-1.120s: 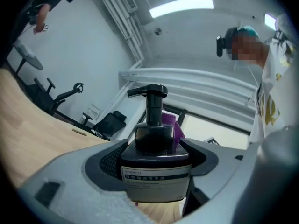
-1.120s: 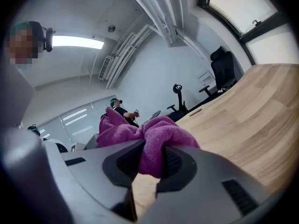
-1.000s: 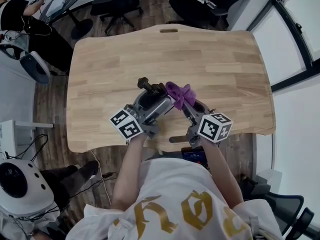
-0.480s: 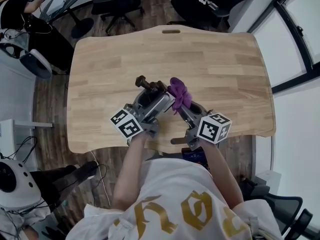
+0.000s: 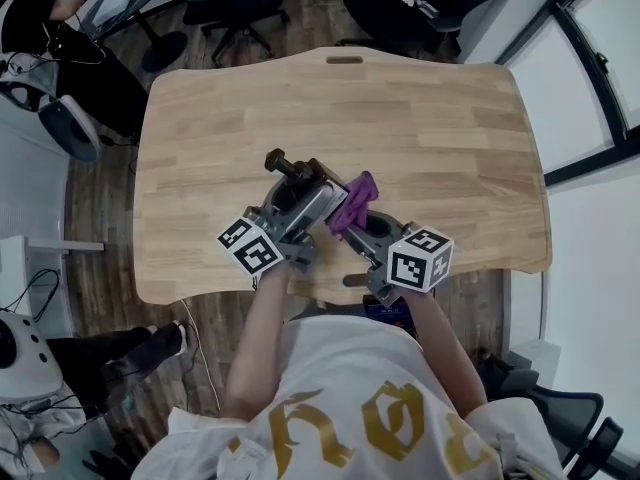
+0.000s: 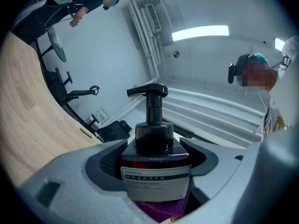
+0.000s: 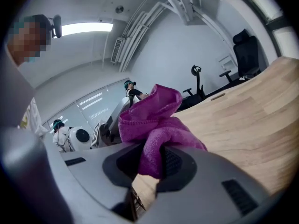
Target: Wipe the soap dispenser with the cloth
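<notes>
A dark soap dispenser with a black pump head and a white label is clamped between the jaws of my left gripper. It is held up over the wooden table, pump pointing away to the upper left. My right gripper is shut on a bunched purple cloth, also seen in the right gripper view as a purple cloth. The cloth presses against the side of the bottle, and a purple strip shows under the bottle's base.
Black office chairs stand beyond the table's far edge. A person sits at the upper left by a round side table. A white round device lies on the floor at the lower left.
The right gripper has drawn the purple cloth down and to the left along the bottle. The left gripper tilted the dispenser a little further to the upper left.
</notes>
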### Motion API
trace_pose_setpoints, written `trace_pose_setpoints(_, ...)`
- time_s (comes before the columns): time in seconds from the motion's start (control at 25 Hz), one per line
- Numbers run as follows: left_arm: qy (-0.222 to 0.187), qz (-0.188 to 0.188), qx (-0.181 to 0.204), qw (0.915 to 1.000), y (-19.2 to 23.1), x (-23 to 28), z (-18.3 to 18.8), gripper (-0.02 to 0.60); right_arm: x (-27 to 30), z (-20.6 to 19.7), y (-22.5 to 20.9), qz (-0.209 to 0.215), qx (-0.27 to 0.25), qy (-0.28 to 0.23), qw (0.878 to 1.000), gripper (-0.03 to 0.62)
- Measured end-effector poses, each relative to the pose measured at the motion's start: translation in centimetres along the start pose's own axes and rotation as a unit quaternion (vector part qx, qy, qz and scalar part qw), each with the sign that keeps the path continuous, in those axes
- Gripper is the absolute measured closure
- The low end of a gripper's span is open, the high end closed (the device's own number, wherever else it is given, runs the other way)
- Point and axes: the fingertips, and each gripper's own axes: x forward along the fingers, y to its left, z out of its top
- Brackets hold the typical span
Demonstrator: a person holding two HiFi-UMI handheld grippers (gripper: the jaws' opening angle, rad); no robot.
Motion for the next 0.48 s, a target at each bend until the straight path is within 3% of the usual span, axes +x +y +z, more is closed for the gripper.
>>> trace_pose_setpoints(0.28,-0.003,-0.001,0.001,1.0000,-0.4,-0.4,0.0,0.224,-0.2,-1.3,1.2,0.040,-0.010,0.020,0.999,0.534)
trace_pose_setpoints(0.48,0.009,-0.033,-0.001,0.9994,-1.8,0.1,-0.3,0.225,-1.0,0.2,-0.5,0.000,-0.032,-0.005,0.999,0.534)
